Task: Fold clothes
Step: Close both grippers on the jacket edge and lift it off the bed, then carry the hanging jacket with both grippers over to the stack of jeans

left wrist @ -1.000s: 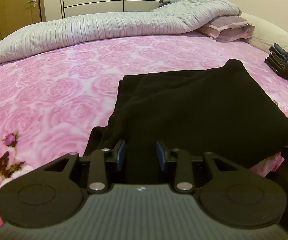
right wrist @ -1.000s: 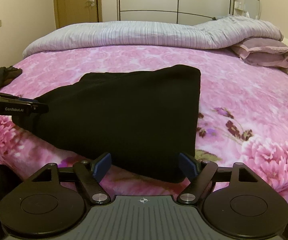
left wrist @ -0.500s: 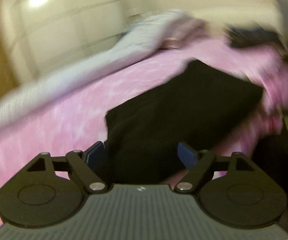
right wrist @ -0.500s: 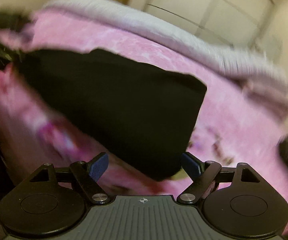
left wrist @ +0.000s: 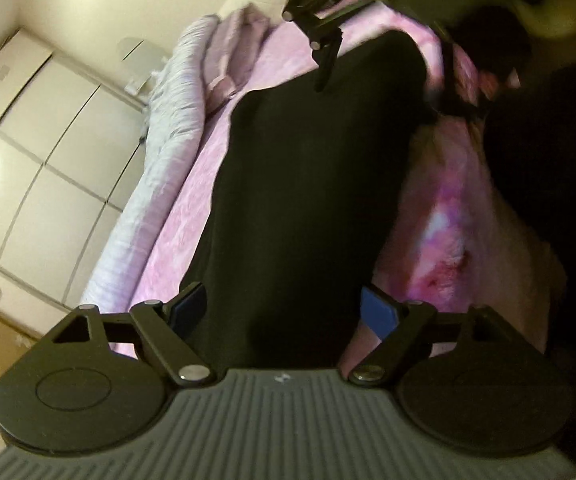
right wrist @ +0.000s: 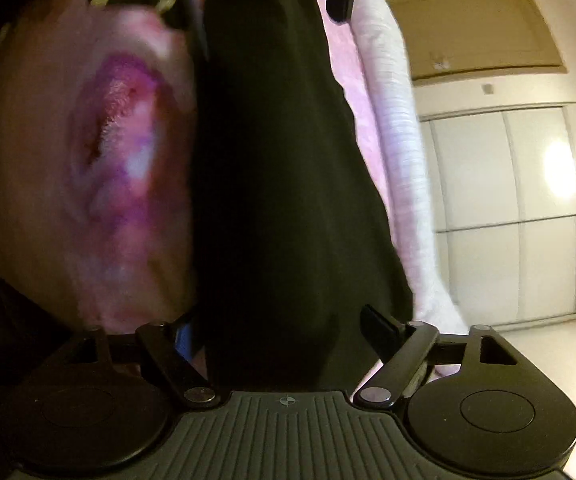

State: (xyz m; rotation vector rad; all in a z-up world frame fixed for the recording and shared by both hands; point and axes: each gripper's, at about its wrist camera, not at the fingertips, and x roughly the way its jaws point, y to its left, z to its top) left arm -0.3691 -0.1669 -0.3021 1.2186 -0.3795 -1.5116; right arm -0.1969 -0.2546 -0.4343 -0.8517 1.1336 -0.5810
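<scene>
Both views are tipped steeply sideways and somewhat blurred. A folded black garment [left wrist: 312, 184] lies flat on the pink rose-patterned bedspread [left wrist: 179, 216] of the bed, near its front edge, stretching as a long dark band between the two tools.

The left tongs [left wrist: 283, 312] are spread wide at one end of the garment, the blue pads [left wrist: 380, 314] well apart on either side of the cloth and gripping nothing. Whether they touch the fabric cannot be told. At the far end of the garment, in the left wrist view, the other tool appears (dark and blurred, its arms splayed).

The right tongs [right wrist: 288, 332] are likewise wide open at the opposite end, with the black cloth [right wrist: 283, 184] running between the fingers and nothing clamped. The left tool shows at the top of this view, also with its arms apart.

Beyond the garment a rolled grey striped duvet [left wrist: 167, 136] runs along the far side of the bed, with a mauve pillow [left wrist: 231, 52] beside it. White wardrobe doors [right wrist: 508, 208] stand behind.
</scene>
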